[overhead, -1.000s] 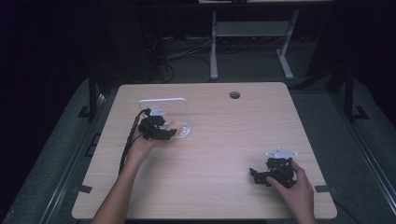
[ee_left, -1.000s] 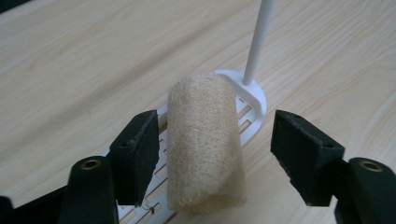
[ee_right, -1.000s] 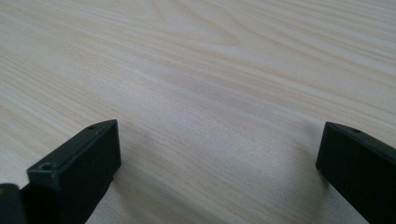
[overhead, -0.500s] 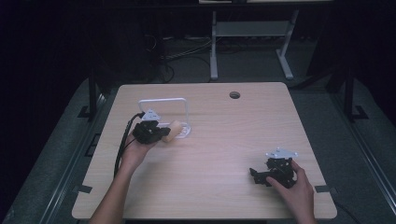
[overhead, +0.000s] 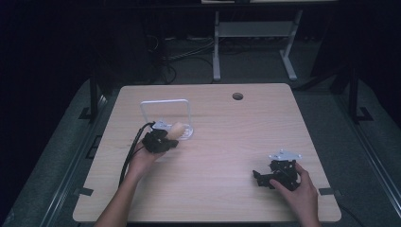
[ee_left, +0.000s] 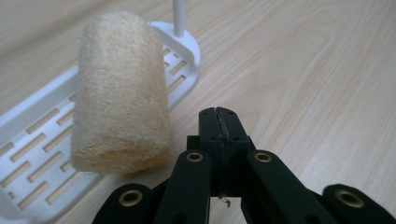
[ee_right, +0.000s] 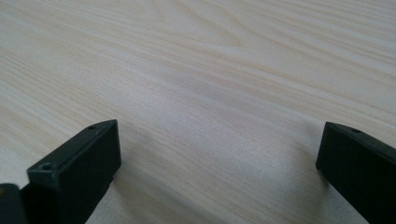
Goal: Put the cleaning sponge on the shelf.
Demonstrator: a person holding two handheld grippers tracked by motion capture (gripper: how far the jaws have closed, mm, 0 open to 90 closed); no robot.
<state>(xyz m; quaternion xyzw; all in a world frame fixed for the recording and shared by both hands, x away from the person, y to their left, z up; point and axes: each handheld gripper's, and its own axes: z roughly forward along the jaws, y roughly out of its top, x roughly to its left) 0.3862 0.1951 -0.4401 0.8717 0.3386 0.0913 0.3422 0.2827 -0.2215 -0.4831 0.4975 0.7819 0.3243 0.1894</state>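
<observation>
A pale beige loofah roll (ee_left: 119,93) lies on a white slotted tray (ee_left: 32,140) that has a thin upright wire frame (overhead: 165,101). My left gripper (ee_left: 219,121) sits just beside the roll on its right. Its jaws are shut flat against each other with nothing between them. From above, the left gripper (overhead: 160,140) is at the tray's front edge, with the loofah (overhead: 177,129) just past it. My right gripper (ee_right: 219,140) rests on bare wood with its jaws wide apart and empty. In the high view the right gripper (overhead: 265,178) is near the table's front right.
The light wooden table (overhead: 227,142) has a round cable hole (overhead: 238,96) at the back. A black cable (overhead: 132,151) trails from the left gripper toward the front edge. Beyond the table stand the white legs of another desk (overhead: 217,52).
My left gripper has drawn back toward the person from over the tray, and the loofah now shows lying on the tray beside it. The right gripper has stayed put.
</observation>
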